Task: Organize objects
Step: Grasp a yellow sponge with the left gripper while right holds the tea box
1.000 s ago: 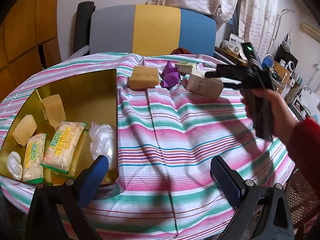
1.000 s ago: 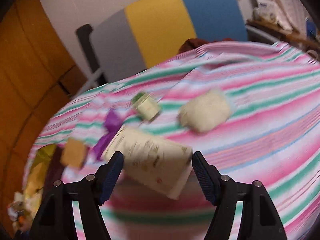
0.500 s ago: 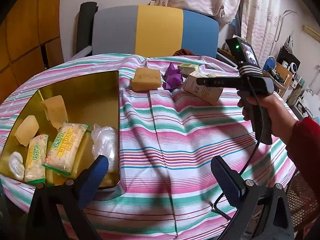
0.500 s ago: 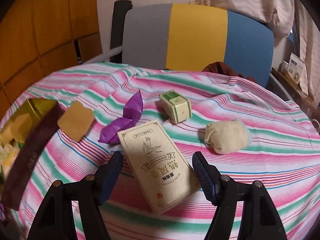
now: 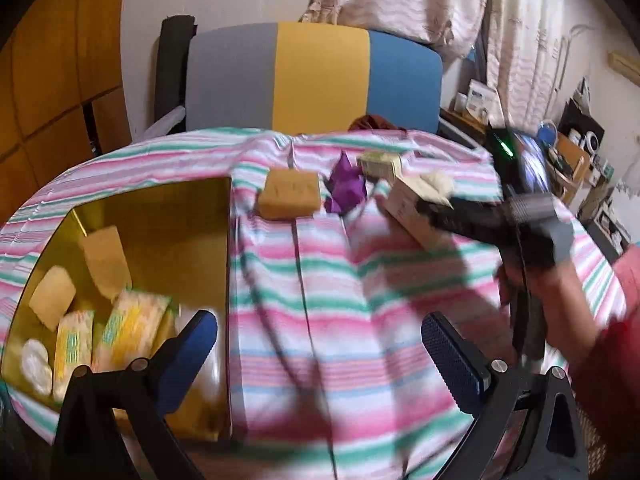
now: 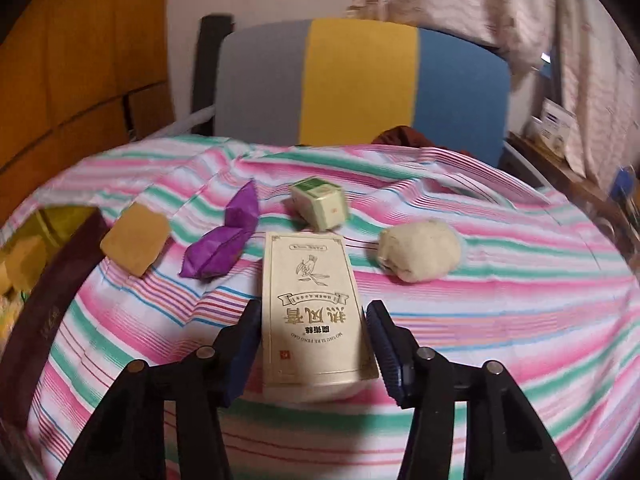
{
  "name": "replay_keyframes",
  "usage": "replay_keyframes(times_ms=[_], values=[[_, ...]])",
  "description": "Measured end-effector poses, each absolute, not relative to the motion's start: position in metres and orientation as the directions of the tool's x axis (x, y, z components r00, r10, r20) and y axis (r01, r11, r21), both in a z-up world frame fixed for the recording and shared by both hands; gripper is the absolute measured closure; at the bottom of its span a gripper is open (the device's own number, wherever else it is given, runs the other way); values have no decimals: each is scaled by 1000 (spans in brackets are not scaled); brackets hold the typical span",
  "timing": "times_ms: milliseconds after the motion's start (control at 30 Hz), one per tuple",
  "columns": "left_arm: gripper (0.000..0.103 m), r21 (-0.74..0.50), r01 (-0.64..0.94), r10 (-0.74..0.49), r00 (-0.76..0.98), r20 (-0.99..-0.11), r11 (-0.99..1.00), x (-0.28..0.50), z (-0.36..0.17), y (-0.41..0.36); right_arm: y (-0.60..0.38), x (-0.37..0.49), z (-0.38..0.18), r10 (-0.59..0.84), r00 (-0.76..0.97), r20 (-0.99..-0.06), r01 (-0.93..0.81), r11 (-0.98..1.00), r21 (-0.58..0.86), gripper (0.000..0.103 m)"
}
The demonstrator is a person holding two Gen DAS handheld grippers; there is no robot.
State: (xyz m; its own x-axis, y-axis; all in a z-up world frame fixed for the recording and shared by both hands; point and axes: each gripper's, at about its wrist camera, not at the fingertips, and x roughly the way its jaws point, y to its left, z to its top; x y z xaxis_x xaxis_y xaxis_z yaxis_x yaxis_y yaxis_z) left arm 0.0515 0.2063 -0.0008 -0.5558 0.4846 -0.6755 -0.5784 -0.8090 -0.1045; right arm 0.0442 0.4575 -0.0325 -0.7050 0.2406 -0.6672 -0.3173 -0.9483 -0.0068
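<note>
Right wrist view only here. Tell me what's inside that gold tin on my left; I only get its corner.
Observer: The left wrist view looks straight into the gold tin. It holds two yellow-green snack packets, tan blocks and white wrapped pieces.
Operator: Report the left gripper.
Observer: The left gripper is open and holds nothing. It is over the striped cloth, beside the tin's near right corner.
Operator: Say whether the tin has room.
Observer: Its far half shows bare gold floor; the contents sit in the near left part.
</note>
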Motion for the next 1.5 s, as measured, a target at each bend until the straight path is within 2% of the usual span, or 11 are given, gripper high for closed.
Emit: replay_keyframes(times_ms=[100, 200, 300, 400, 700, 900, 1167, 1500], values=[[0, -73, -560, 462, -596, -657, -825, 34, 7, 221, 467, 64, -37, 289, -721, -630, -411, -910, 53, 50], [0, -46, -535, 431, -623, -653, -844, 11, 9, 237, 470, 76, -36, 310, -742, -594, -440, -894, 84, 50], [0, -32, -504, 392, -628, -672, -863, -16, 4, 255, 470, 78, -40, 299, -745, -597, -441, -891, 105, 50], [0, -18, -490, 370, -633, -680, -871, -41, -2, 273, 466, 78, -40, 314, -746, -588, -444, -892, 86, 50], [0, 156, -533, 276, -641, -716, -832, -91, -32, 326, 463, 78, -43, 334, -749, -571, -448, -892, 66, 50], [1, 111, -514, 275, -614, -740, -851, -114, -41, 331, 464, 76, -46, 329, -745, -581, -448, -891, 70, 51], [38, 87, -530, 293, -590, -752, -844, -120, -58, 333, 469, 78, -48, 329, -743, -583, -465, -880, 96, 51], [39, 67, -517, 323, -626, -710, -853, -87, -57, 317, 466, 78, -49, 350, -735, -581, -474, -877, 72, 51]])
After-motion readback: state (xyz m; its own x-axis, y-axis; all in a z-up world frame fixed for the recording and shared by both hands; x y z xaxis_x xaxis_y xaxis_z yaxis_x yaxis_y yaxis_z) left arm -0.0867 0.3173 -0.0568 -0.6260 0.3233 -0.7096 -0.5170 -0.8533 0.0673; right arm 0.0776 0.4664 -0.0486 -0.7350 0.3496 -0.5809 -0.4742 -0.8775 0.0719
